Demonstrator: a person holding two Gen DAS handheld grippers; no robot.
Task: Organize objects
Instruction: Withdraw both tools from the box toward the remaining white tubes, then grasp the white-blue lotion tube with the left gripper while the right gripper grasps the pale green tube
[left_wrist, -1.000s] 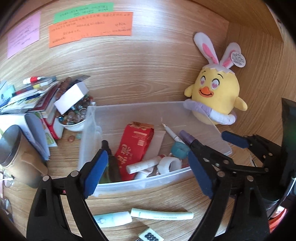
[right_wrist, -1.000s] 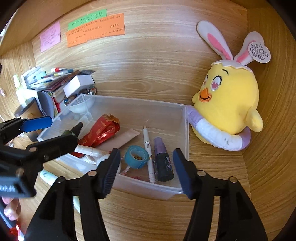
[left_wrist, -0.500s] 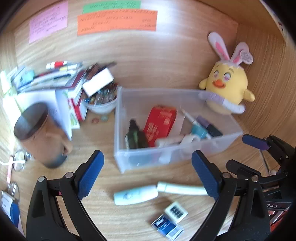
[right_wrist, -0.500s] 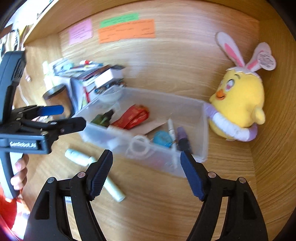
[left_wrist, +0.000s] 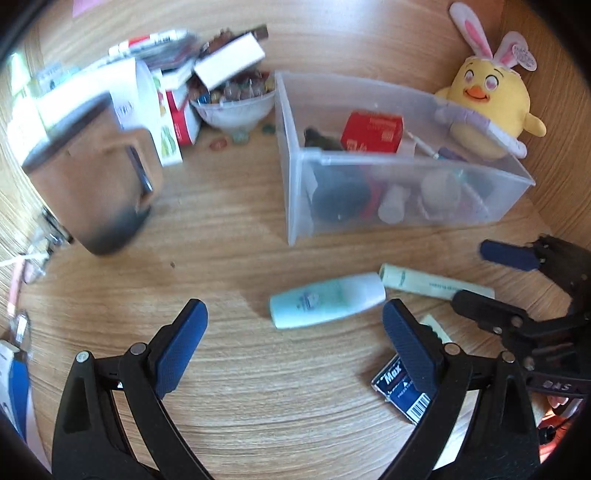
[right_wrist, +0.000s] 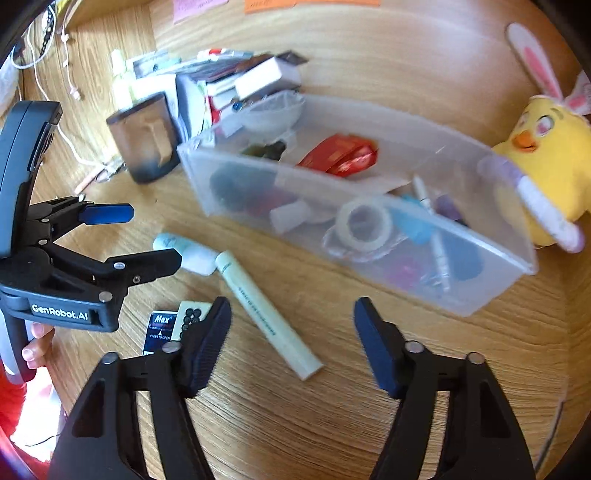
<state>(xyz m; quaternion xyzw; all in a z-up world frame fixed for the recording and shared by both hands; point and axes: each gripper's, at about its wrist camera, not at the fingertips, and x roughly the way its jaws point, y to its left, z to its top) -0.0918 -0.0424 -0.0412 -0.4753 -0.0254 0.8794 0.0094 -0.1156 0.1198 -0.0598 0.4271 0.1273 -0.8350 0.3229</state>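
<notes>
Grippers hang over the wooden desk, left gripper and right gripper both released and holding nothing. 2 tubes, a white bottle and a pale green tube, lie touching just in front of the clear bin.

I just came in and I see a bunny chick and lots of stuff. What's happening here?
A person is tidying a wooden desk with two hand-held grippers. Both the left gripper and right gripper have their jaws open and hold nothing. A clear bin already holds several small things. A pale blue bottle, a light green tube and a small dark blue box lie outside it.
</notes>
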